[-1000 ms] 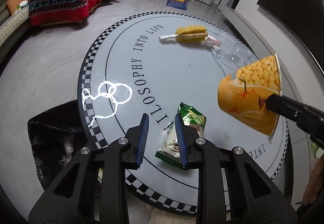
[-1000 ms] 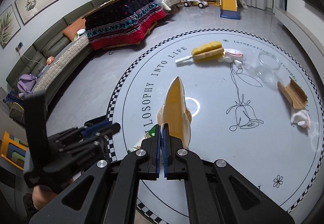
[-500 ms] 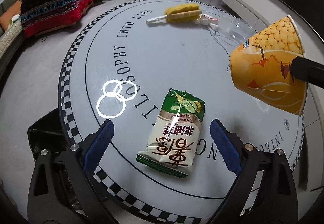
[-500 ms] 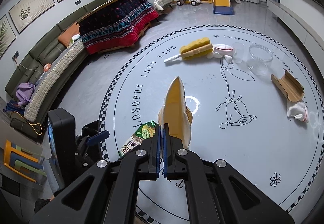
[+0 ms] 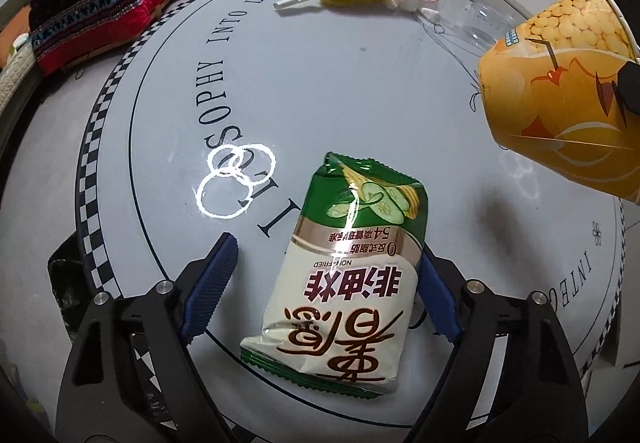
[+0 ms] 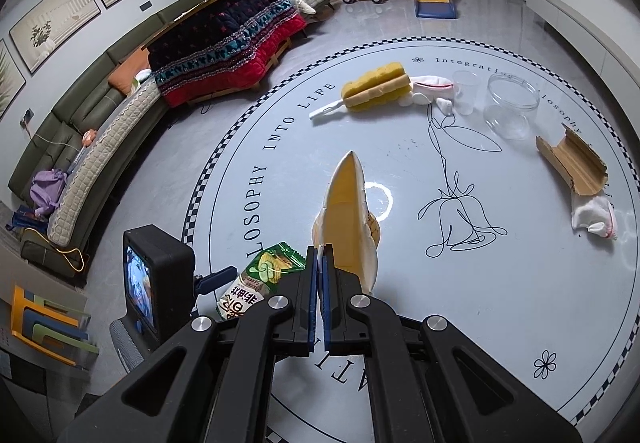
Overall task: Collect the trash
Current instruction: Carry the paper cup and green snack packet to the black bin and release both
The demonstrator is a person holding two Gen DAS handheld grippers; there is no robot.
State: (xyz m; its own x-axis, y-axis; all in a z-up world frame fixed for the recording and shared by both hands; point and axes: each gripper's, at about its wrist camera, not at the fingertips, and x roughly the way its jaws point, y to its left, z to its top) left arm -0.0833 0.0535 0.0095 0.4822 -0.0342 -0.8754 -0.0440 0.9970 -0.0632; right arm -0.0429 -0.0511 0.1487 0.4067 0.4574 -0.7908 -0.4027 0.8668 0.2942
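A green and white snack bag lies flat on the round white table, between the open blue fingers of my left gripper. The right pad touches the bag's edge; the left pad stands clear. The bag also shows in the right wrist view. My right gripper is shut on the rim of an orange paper cup, held in the air above the table. In the left wrist view the cup hangs at the right, mouth tilted up.
On the far side lie a yellow sponge brush, a white sock, a clear cup and a clear bowl. Torn cardboard and another sock lie at the right. A black trash bag sits below the table's left edge.
My left gripper opened wide and moved forward and down, so its fingers now straddle the snack bag. The right gripper kept holding the cup, nearly still.
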